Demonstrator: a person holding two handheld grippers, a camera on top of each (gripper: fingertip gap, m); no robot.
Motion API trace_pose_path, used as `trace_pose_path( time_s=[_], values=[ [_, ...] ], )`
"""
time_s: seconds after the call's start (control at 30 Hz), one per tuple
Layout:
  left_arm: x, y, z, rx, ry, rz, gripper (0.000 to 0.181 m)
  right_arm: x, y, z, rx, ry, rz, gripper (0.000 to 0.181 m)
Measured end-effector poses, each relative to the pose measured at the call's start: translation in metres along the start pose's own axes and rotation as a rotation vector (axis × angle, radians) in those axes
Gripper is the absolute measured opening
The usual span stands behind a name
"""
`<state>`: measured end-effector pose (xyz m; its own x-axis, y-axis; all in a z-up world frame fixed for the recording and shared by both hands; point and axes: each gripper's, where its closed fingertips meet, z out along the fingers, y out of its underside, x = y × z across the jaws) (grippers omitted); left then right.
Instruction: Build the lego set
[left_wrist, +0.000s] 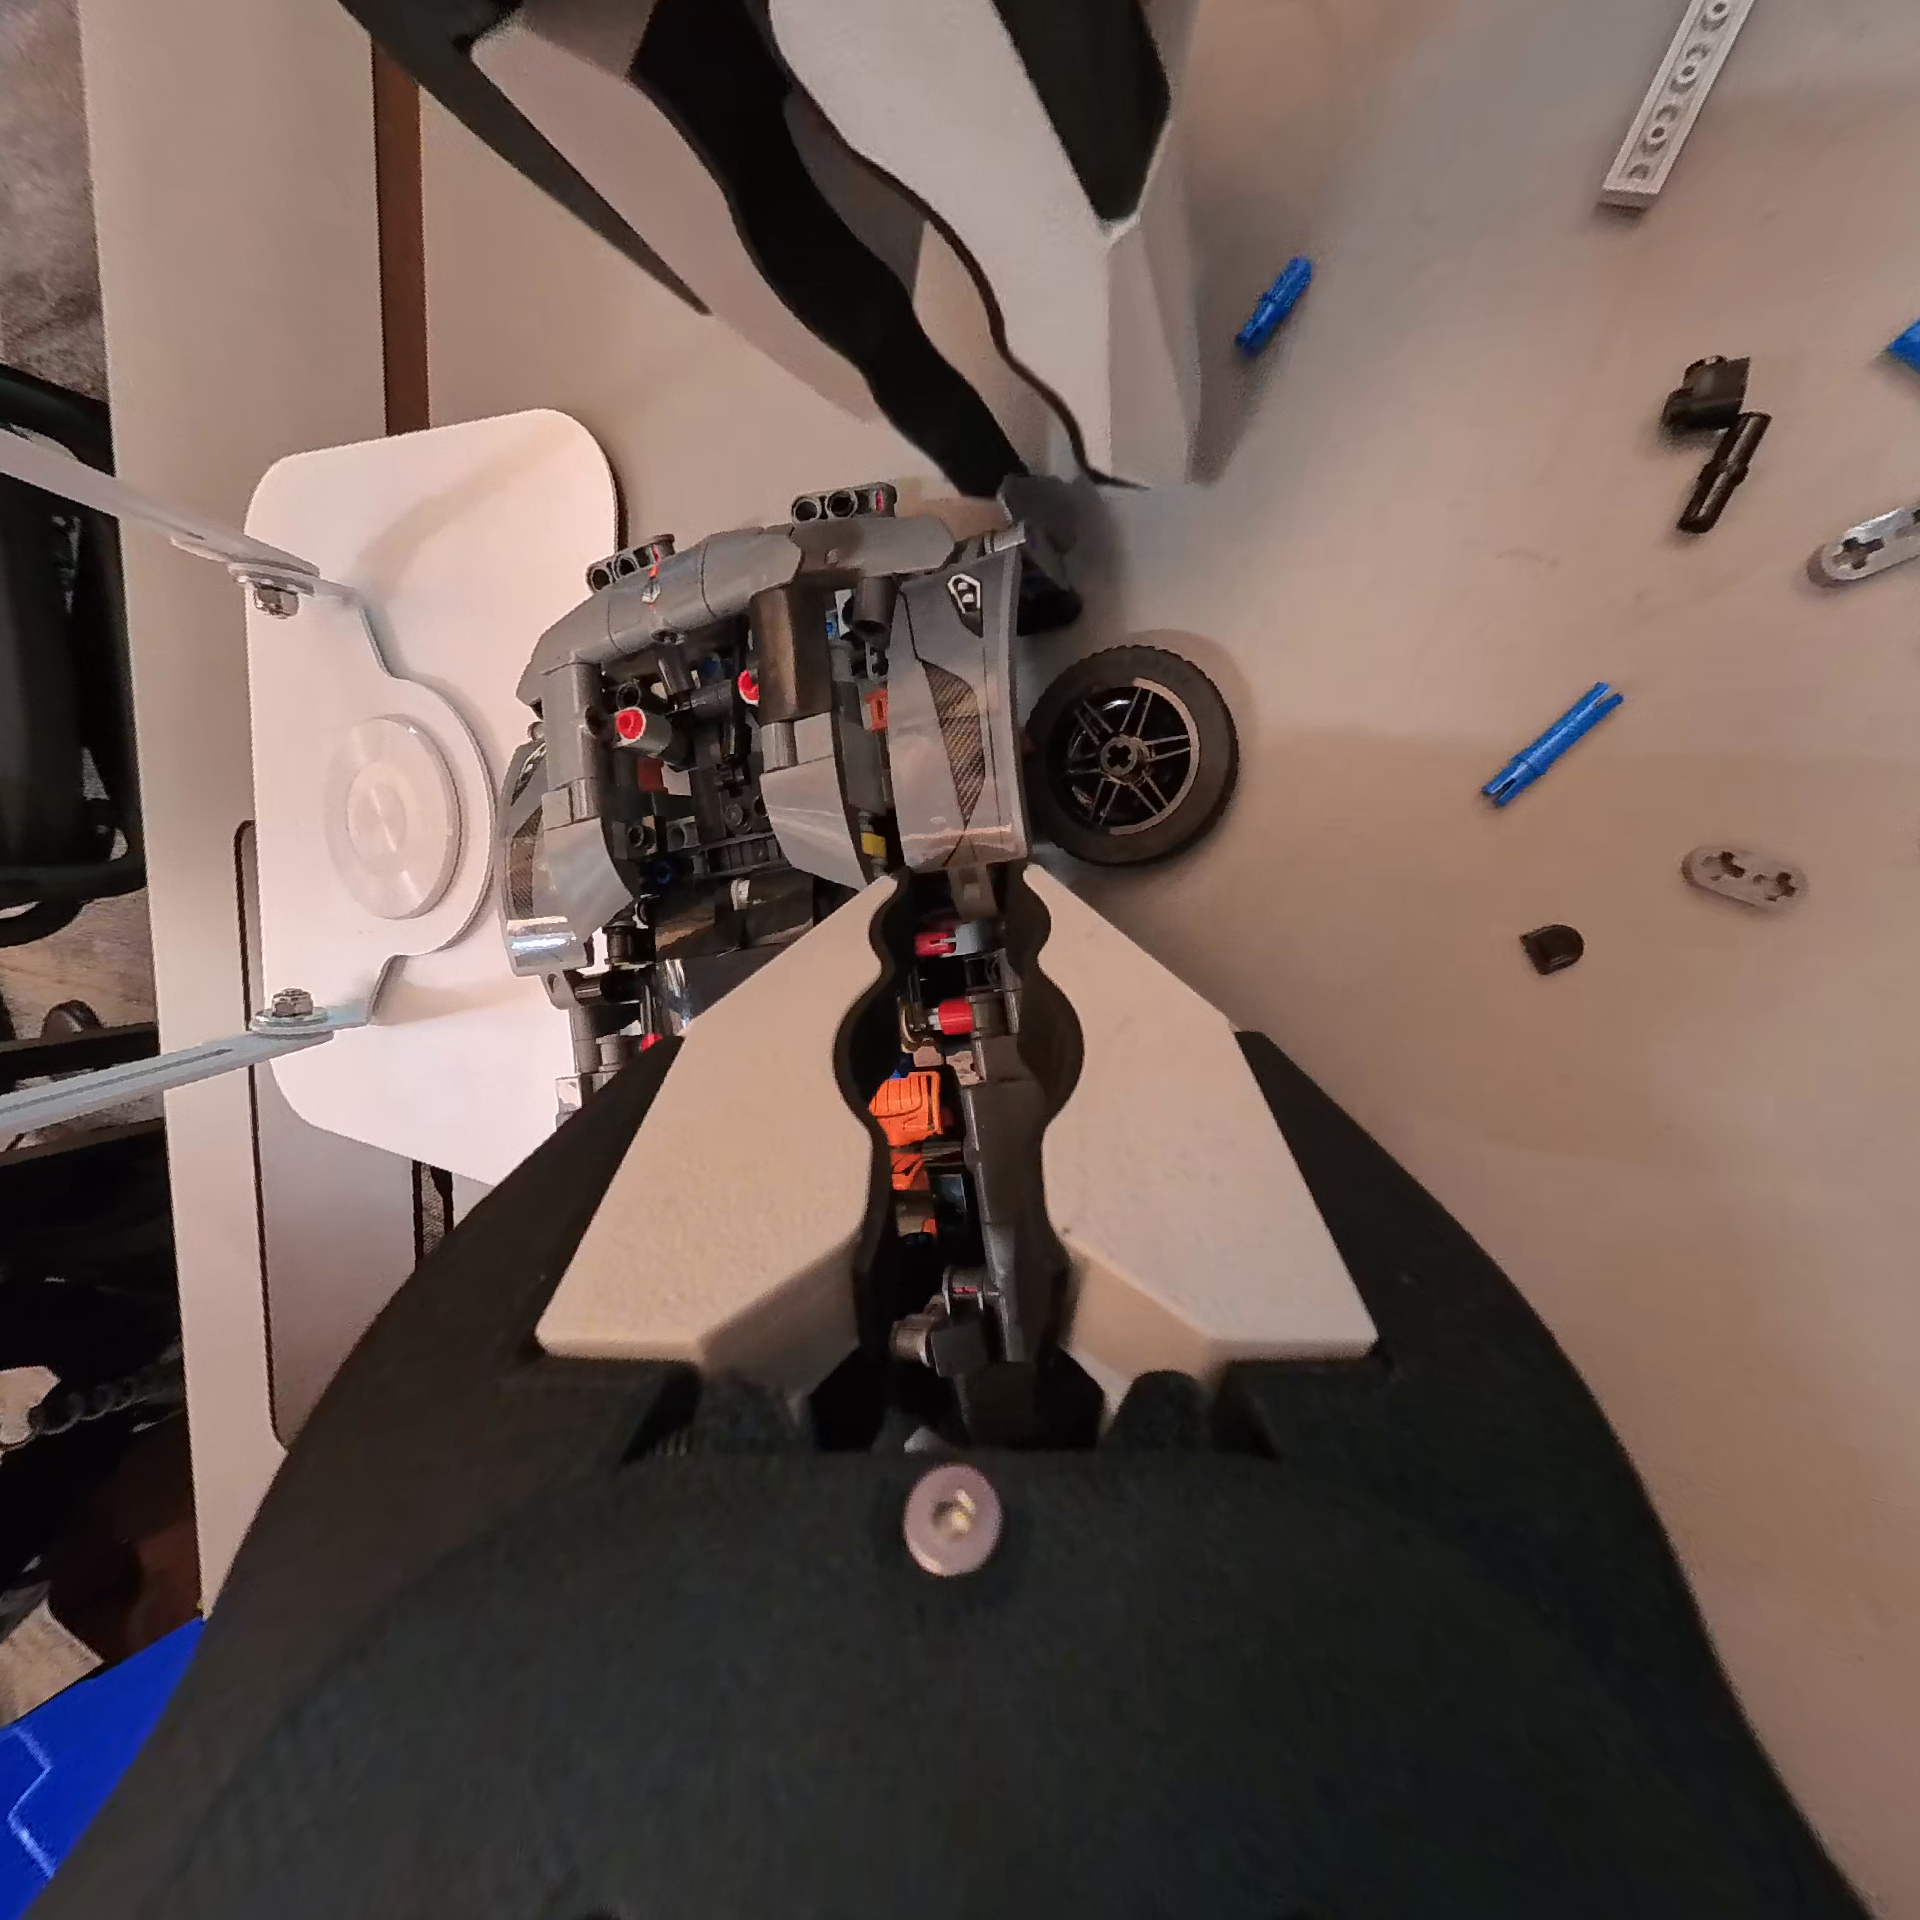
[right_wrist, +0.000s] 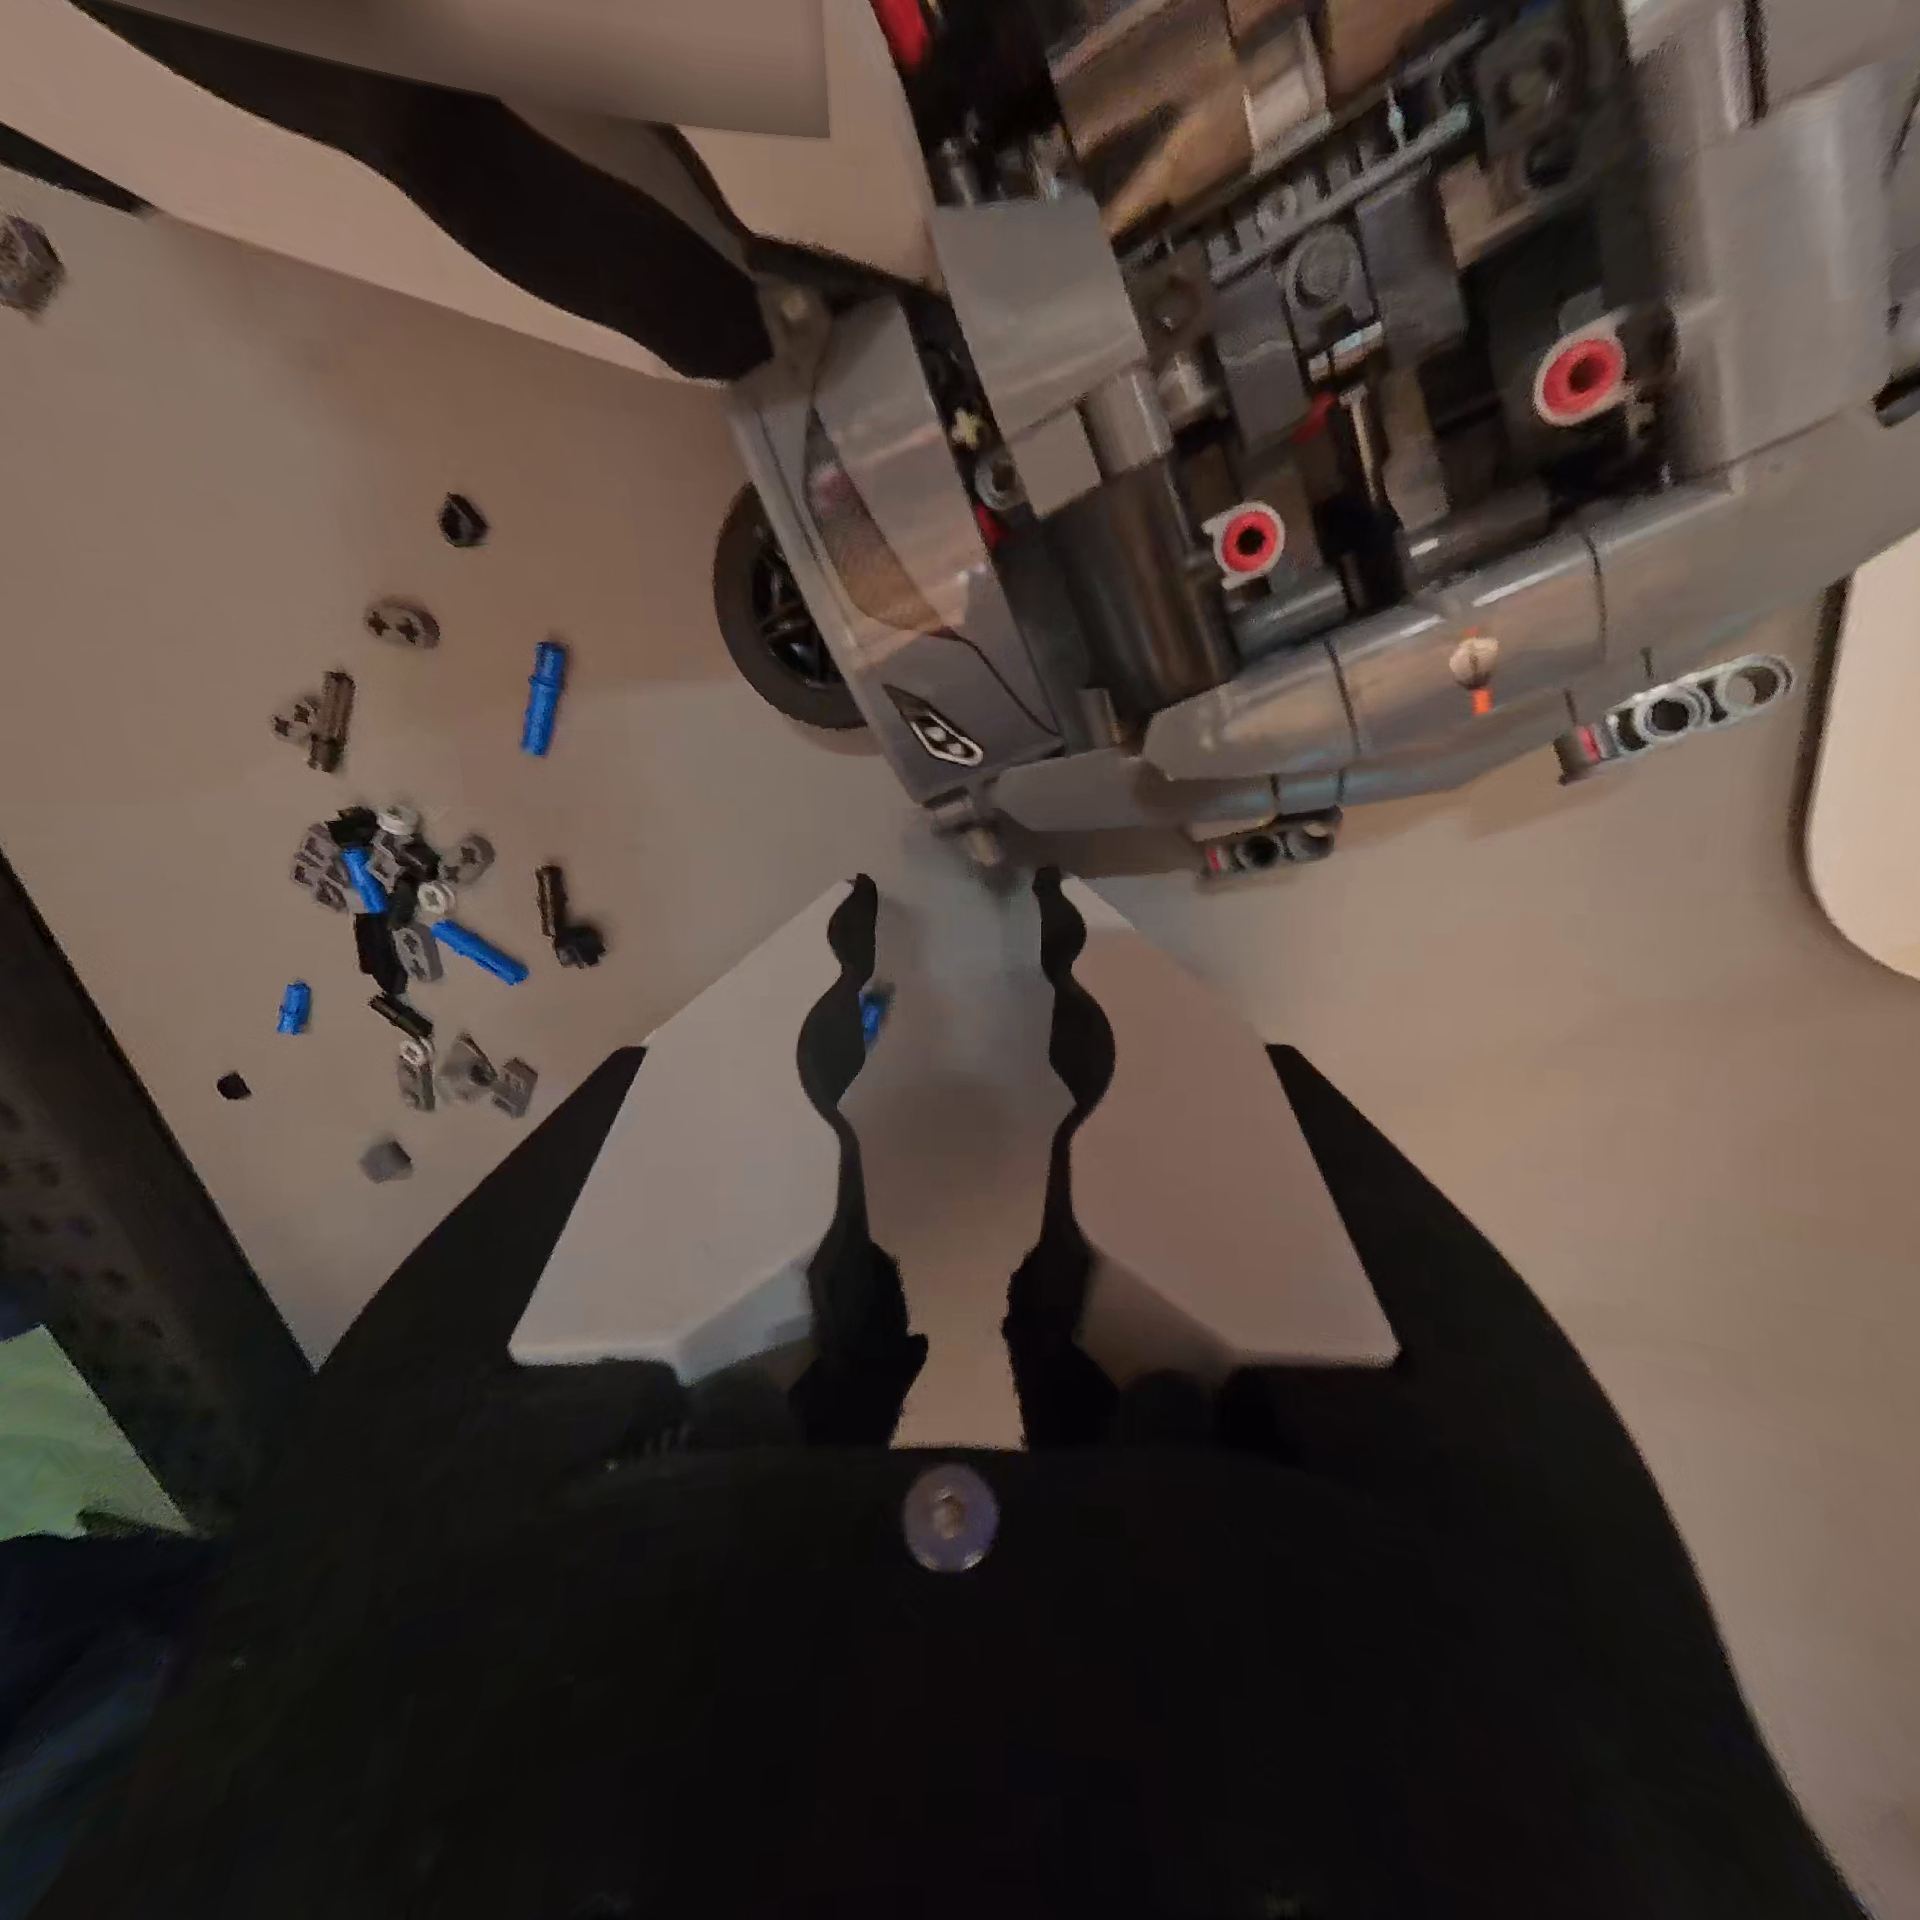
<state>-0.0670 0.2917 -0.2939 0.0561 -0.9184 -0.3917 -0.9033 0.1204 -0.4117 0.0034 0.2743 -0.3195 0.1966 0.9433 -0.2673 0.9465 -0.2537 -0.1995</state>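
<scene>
Counts across the two wrist views

One grey lego car (left_wrist: 769, 727); one fitted wheel (left_wrist: 1138, 753); two grippers; in the left view, two loose blue pins (left_wrist: 1273, 304) in full; in the right view, one small pile of pieces (right_wrist: 400, 904).

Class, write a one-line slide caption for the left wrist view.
Left hand-held gripper clamps the grey lego car by one end, its wheel beside loose blue pins on the table.

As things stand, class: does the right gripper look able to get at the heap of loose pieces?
Probably yes: the right gripper is open and empty, and bare table lies between it and the heap.
</scene>
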Motion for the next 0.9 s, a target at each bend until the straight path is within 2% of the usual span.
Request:
trace_pose_path(
  time_s=[0.3, 0.37, 0.57, 0.9],
  values=[
    [0.000, 0.000, 0.000, 0.002, -0.001, 0.001, 0.013, 0.002, -0.014, 0.007, 0.114, 0.083, 0.127, 0.027],
    [0.000, 0.000, 0.001, 0.004, 0.000, 0.002, 0.013, 0.008, -0.013, 0.007, 0.136, 0.139, 0.149, 0.015],
    [0.000, 0.000, 0.001, 0.006, -0.008, 0.007, 0.014, 0.011, -0.016, 0.007, 0.217, 0.217, 0.166, 0.013],
    [0.000, 0.000, 0.002, 0.003, -0.019, 0.018, 0.014, 0.019, -0.011, 0.003, 0.086, 0.456, 0.090, 0.012]
  ],
)
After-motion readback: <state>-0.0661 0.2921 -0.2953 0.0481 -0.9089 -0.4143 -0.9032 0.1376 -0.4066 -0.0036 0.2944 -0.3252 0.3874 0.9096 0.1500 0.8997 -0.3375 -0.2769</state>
